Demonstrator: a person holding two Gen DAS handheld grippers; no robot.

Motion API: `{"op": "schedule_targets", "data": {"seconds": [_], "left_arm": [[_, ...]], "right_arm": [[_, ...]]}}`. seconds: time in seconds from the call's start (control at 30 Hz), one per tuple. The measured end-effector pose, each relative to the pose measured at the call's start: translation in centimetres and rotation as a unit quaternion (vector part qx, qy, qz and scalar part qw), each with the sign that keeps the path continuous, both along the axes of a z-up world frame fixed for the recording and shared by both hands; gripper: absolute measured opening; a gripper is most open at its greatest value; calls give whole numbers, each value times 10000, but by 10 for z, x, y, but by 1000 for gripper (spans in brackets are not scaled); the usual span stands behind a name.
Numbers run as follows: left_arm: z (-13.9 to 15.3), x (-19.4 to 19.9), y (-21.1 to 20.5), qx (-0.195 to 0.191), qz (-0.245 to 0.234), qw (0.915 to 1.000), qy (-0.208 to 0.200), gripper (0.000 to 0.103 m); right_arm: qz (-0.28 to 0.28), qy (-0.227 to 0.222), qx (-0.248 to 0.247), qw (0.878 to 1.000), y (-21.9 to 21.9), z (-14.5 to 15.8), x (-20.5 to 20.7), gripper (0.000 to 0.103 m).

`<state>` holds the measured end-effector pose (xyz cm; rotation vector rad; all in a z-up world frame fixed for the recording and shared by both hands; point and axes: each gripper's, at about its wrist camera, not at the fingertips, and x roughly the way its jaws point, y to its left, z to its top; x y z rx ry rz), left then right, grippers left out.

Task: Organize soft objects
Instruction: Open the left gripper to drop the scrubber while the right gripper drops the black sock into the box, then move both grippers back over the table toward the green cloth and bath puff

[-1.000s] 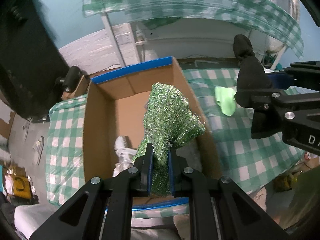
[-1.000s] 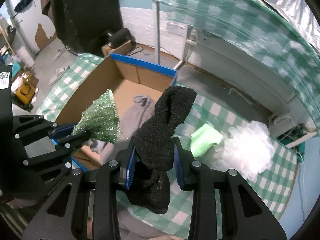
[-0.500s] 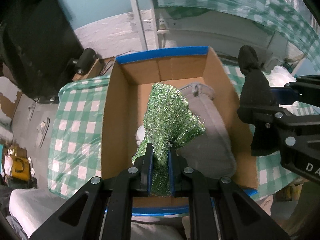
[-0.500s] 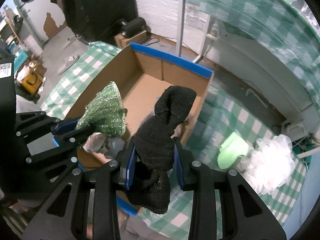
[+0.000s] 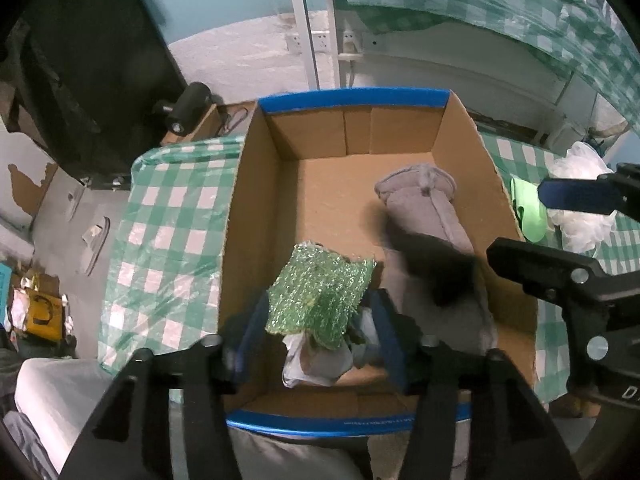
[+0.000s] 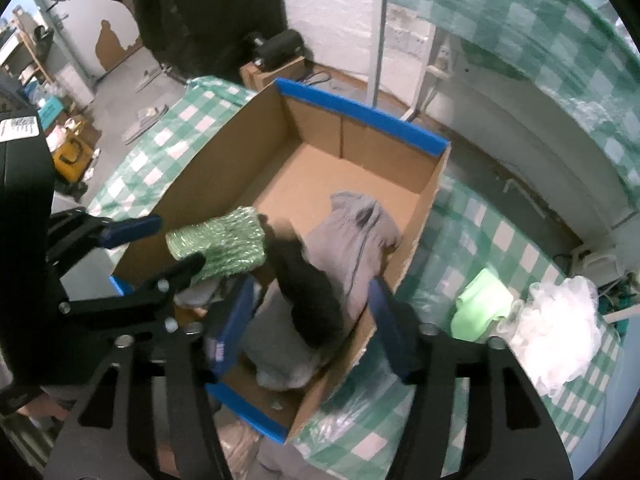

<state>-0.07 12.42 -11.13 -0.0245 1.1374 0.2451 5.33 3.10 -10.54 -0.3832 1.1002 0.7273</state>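
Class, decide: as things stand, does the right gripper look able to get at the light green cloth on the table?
Probably yes. The light green cloth lies uncovered outside the cardboard box, and the right gripper, jaws opening, grips nothing.

Blurred: black sock [image 5: 444, 276] dropping over grey cloth [image 5: 432, 216], outline smeared. Hidden: pale items [image 5: 316, 360] beneath green glitter cloth [image 5: 320, 296], kind unclear. Cut off by box wall: light green cloth [image 5: 528, 208]. Cropped: right tool [image 5: 576, 240].

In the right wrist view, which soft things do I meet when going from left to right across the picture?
Glittery green cloth → black sock → grey garment → light green cloth → white mesh puff.
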Motion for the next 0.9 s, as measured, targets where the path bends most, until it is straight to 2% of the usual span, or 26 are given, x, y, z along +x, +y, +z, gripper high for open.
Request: {"op": "schedule_targets", "data": {"seconds": [0.3,0.47,0.9], "left_arm": [[5,1,-4,79,12,10000,-35,62],[12,2,-14,159,-84,9998,-126,72],[30,10,-47,251,-302,9987,-315,78]], "right_arm": [[-184,-39,-1,9998,-11,4,4,67],[-305,-69,8,9995,-21,9,6,68],[-748,-149,101,9970,-69,20,13,68]]}}
